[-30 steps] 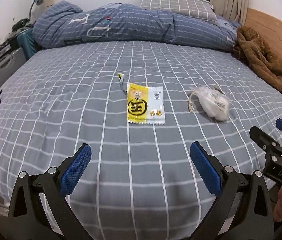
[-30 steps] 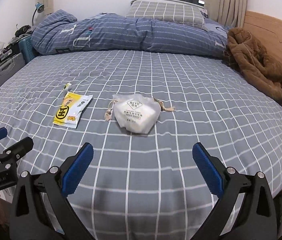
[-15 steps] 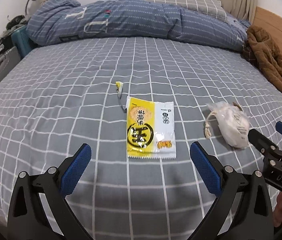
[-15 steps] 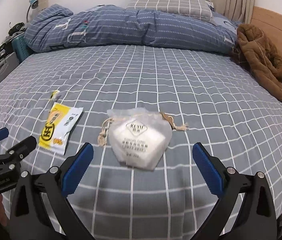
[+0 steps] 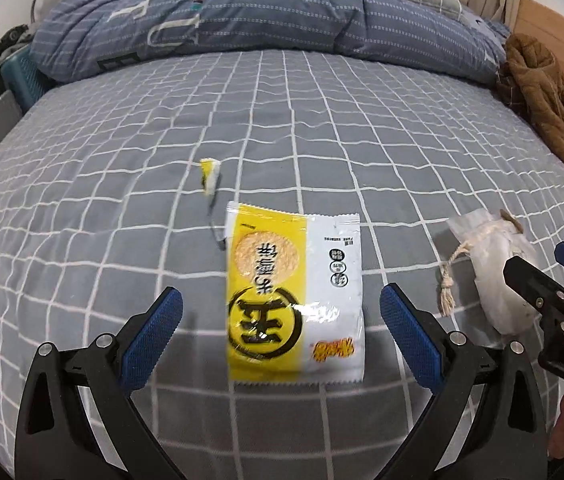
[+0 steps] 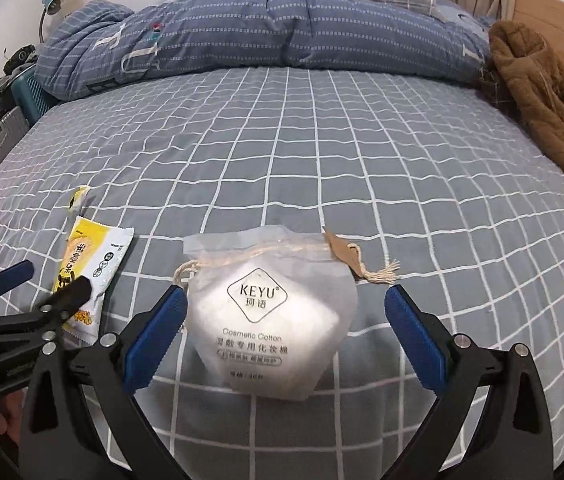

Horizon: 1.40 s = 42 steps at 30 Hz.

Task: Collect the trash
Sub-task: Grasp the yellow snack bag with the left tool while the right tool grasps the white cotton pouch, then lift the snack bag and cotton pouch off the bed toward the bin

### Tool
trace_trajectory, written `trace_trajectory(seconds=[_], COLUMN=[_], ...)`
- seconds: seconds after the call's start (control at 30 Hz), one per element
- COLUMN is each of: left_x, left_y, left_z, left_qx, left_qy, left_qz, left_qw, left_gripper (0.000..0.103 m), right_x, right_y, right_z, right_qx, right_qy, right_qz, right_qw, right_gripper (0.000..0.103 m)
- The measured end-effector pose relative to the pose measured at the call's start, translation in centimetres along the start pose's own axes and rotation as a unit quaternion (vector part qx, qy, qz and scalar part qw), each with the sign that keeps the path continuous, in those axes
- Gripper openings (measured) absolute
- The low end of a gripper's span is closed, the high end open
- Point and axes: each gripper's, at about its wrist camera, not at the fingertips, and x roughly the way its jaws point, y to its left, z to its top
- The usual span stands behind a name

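The bed [image 5: 322, 120] carries all trash items on its grey checked sheet. A torn yellow wrapper scrap [image 5: 209, 174] lies just beyond the upper left corner of the snack packet [image 5: 294, 300]. The left gripper [image 5: 280, 330] has its jaws released, one on each side of the snack packet, not touching it. Right of the packet lies the cotton pad pouch [image 6: 272, 316]. The right gripper [image 6: 286, 334] has its jaws released and straddles the pouch; its left pad [image 6: 158, 336] is just beside the pouch.
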Motion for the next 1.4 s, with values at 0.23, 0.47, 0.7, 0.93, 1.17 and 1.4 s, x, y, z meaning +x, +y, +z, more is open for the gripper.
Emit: trace_trajectory(seconds=[0.23, 0.47, 0.7, 0.93, 1.17, 1.4], left_x=[2.7, 3.3, 3.2, 2.6, 0.7, -2.2], left_y=[-0.8, -0.8, -1.4, -1.2, -0.9, -0.7], left_z=[0.2, 0.5, 0.2, 0.7, 1.3, 1.9], left_qx=[0.007, 0.005, 0.018, 0.008, 0.0, -0.001], left_qy=[0.024, 0.029, 0.029, 0.025, 0.002, -0.022], left_qz=[0.008, 0.0, -0.006, -0.005, -0.009, -0.012], left_qw=[0.9997, 0.9996, 0.9994, 0.9997, 1.0, 0.9997], left_gripper=[0.089, 0.068, 0.049, 0.043, 0.043, 0.043], right_x=[1.7, 2.5, 3.1, 2.2, 1.2, -0.4], right_y=[0.6, 0.8, 0.3, 0.6, 0.7, 0.6], right_z=[0.2, -0.1, -0.6, -0.1, 0.6, 1.3], right_qx=[-0.01, -0.015, 0.0, -0.005, -0.005, 0.0], right_qy=[0.021, 0.038, 0.056, 0.044, 0.03, 0.01], right_qz=[0.004, 0.0, 0.015, 0.012, 0.013, 0.017], right_qw=[1.0, 0.999, 0.998, 0.999, 0.999, 1.0], right_gripper=[0.082, 0.064, 0.036, 0.024, 0.024, 0.024])
